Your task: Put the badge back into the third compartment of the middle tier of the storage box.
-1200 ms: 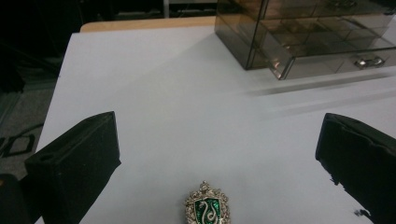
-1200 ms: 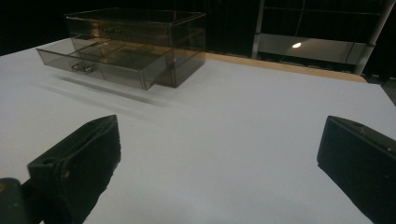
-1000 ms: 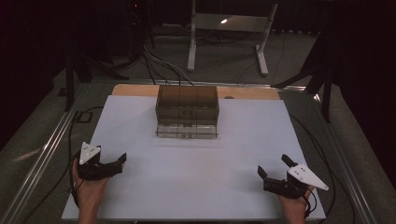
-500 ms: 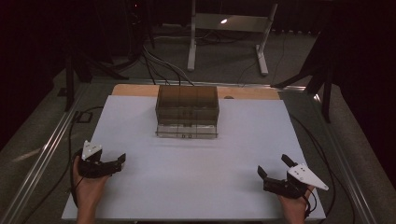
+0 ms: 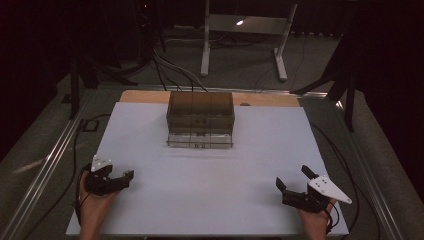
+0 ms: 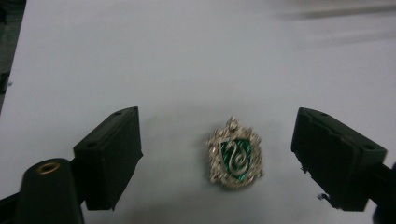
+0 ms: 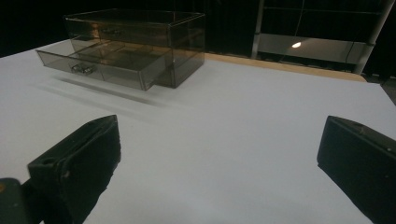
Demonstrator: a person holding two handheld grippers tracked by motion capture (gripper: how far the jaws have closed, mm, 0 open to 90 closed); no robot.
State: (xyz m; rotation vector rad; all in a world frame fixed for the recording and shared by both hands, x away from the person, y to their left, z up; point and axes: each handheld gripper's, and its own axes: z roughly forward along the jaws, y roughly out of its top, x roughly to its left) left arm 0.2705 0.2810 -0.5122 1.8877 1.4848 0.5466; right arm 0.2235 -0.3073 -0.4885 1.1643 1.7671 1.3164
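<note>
**A:** What's the left gripper (image 6: pixel 217 158) doing? Looks wide open to me.

**B:** Yep, jaws spread, and there's a little badge (image 6: pixel 235 157) lying flat on the white sheet (image 5: pixel 260 165) between them, touching neither. Gold frame, green shield with a silver snake. That's near the sheet's front left corner.

**A:** And the right gripper (image 5: pixel 296 182)?

**B:** Also open, holding nothing, by the front right corner.

**A:** The box?

**B:** Smoky see-through drawer box (image 5: pixel 201 119), middle of the sheet's far edge. Bottom drawer (image 7: pixel 105 59) is pulled out toward the front. Can't make out anything in it, plastic's too dark to be sure.
</note>
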